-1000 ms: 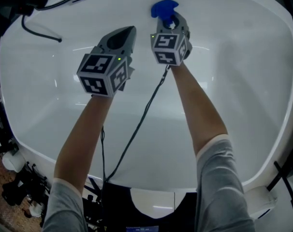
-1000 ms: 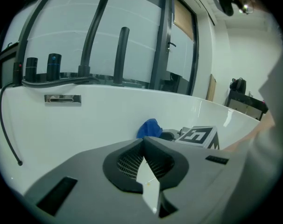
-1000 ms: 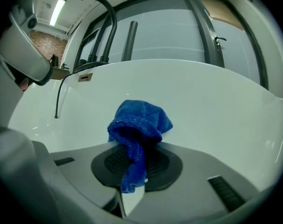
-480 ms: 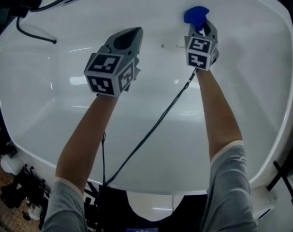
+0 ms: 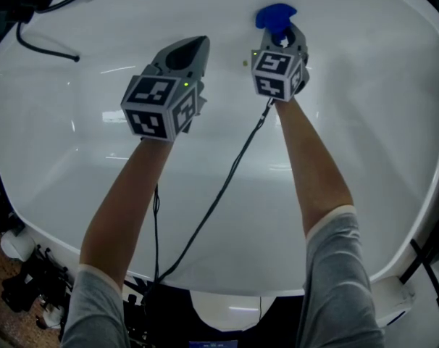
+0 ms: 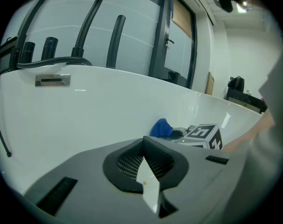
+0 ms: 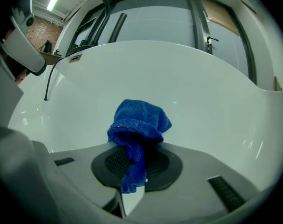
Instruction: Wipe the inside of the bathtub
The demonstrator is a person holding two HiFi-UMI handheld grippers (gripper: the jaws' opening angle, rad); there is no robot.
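R hand-held gripper (image 5: 282,32) clamped on blue cloth (image 5: 274,14), cloth bunched past the jaws, near far wall inside tub (image 5: 364,122). L hand-held gripper (image 5: 185,55) jaws together, nothing between, beside R, inside tub. Cable (image 5: 227,180) hangs from R.

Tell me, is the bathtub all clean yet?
Not sure yet. Done: the blue cloth is already gripped in the right claw. Happening: that claw holds it near the far wall of the bathtub; whether it touches is unclear. The left claw is shut and empty. Left: the white surface looks the same everywhere, so wiped spots can't be told apart.
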